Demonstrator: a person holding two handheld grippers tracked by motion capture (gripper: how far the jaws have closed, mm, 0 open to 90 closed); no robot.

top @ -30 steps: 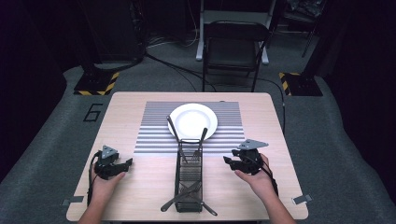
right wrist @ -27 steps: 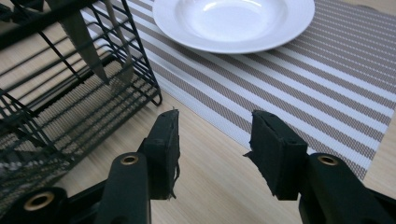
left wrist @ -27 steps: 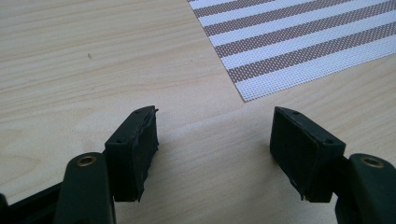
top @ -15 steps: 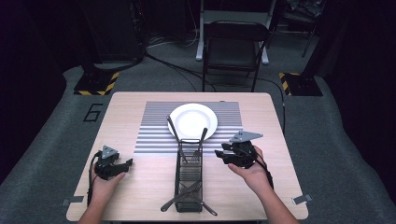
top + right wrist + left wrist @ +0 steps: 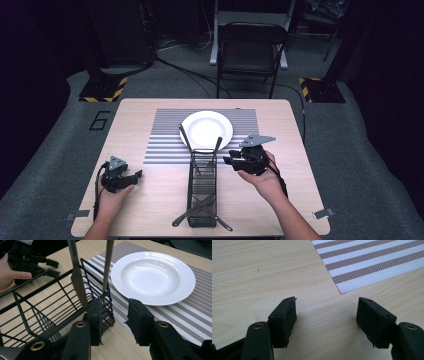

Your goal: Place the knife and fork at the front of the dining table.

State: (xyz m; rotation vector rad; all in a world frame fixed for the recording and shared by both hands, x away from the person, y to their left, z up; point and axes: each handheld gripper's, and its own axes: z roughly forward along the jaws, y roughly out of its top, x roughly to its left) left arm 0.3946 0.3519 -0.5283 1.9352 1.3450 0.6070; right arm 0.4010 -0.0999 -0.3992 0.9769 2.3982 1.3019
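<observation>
Two tools: a person holds one in each hand over the worktop [image 5: 150,210].
Left tool [image 5: 136,174]: jaws wide with nothing between them, low over bare wood. It likely just waits, since the work is out of its reach.
Right tool [image 5: 230,161]: jaws fairly narrow, and they have just been closing. Only worktop and mat edge show in the gap, so it grips nothing.
Wire basket [image 5: 202,175]: lies on its side, touching or just off the right tool's left jaw; which, I cannot tell. Its open mouth is at that jaw's tip.
Flat utensil [image 5: 78,283]: leans out of the basket mouth, ahead and to the left of the right tool.
Thin handle [image 5: 107,265]: slants up from the basket corner, straight ahead of the left jaw. It is the nearest piece, so probably the one aimed at.
White plate [image 5: 206,130]: ahead and to the right of the right tool, bare, on the striped mat [image 5: 165,145]. It looks set as a place for the cutlery.
Loose cutlery [image 5: 192,216]: crossed at the basket's other end, behind the right tool.
Cut off: both upright pieces run out of the top of the right gripper view, so their ends stay unknown.
Hard to make out: whether they are knife, fork or spoon, and how many pieces lie crossed at the other end.
</observation>
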